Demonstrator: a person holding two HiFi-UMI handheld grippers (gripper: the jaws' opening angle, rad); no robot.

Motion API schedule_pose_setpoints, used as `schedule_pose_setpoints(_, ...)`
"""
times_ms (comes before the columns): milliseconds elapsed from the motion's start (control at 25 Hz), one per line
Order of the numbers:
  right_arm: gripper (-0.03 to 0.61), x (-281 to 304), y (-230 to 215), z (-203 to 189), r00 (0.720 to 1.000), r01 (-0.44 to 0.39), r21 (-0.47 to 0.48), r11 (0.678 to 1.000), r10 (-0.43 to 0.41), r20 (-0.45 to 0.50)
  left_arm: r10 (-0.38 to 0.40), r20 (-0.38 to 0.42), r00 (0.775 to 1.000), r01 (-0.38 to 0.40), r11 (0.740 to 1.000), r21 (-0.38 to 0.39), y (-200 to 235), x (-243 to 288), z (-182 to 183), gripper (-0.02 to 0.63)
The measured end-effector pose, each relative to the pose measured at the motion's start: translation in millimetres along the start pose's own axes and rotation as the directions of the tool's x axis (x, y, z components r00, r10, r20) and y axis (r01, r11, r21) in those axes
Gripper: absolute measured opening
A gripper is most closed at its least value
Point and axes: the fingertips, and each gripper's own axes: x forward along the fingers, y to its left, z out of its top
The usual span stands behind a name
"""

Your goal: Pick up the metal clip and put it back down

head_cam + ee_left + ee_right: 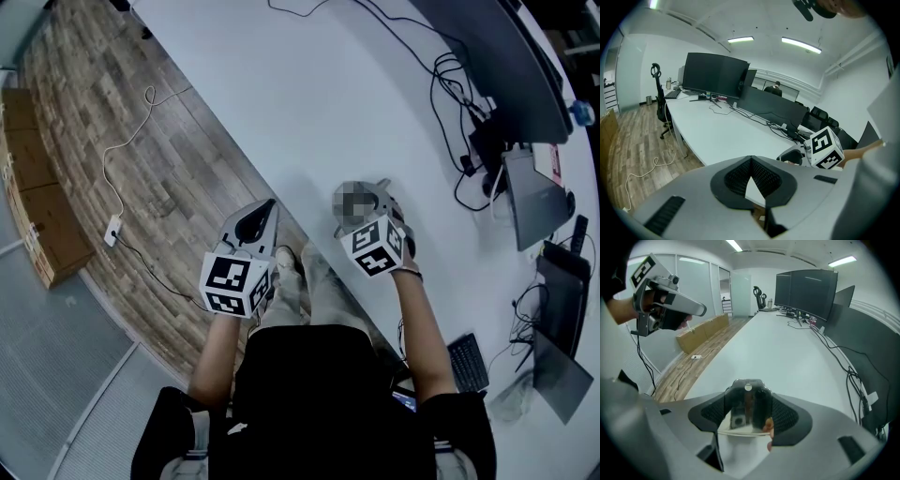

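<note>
— Dark top (309, 394) of whoever holds the rig fills the bottom of the head view. Beyond it the long white tabletop (309, 103) runs to the upper right, with wooden floor (141, 187) along its left and a curved monitor (511, 66) at the top-right edge.
— What are the hands up to?
— Left tongs (750, 159) are pinched together on nothing, held out over the floor just left of centre. I'd say simply parked clear.
— And the right?
— Right tongs (747, 383) are clamped on the metal clip (746, 411), bottom centre of the right gripper view, shiny face toward the camera. It hangs in the air over the tabletop's near edge, not touching.
— So the lift's made?
— Looks so; the set-down remains. Bare tabletop lies below, well away from the cables (466, 166) at upper right, which is probably why it's held there.
</note>
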Motion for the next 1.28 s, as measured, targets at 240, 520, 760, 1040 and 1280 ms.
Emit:
schedule_pose_setpoints(240,0.282,5.0,-0.4,-5.2,1.000,0.012,-0.031,0.999,-0.013,-0.016,0.003,-0.002,1.000,-0.003,1.000,-0.006,2.0,3.0,-0.1,0.011)
schedule_pose_setpoints(520,0.284,7.5,-1.3,-7.3,1.000,-0.010,-0.013,1.000,0.010,-0.013,0.003,-0.004,1.000,-0.003,1.000,-0.021,4.5,5.6,-1.5,0.011)
schedule_pose_setpoints(760,0.283,8.9,-1.4,-7.0,0.999,-0.026,-0.006,1.000,0.026,-0.019,-0.009,-0.006,1.000,0.009,1.000,-0.025,5.1,8.2,-0.7,0.011)
schedule_pose_setpoints(1040,0.282,8.9,-0.4,-7.9,0.999,-0.027,-0.006,1.000,0.027,-0.017,-0.012,0.001,1.000,0.012,1.000,-0.020,6.4,5.1,2.8,0.011)
schedule_pose_setpoints(1280,0.282,6.1,2.8,-5.6,0.999,-0.037,-0.010,0.999,0.038,0.002,-0.007,0.007,1.000,0.007,1.000,-0.014,8.6,1.1,4.5,0.011)
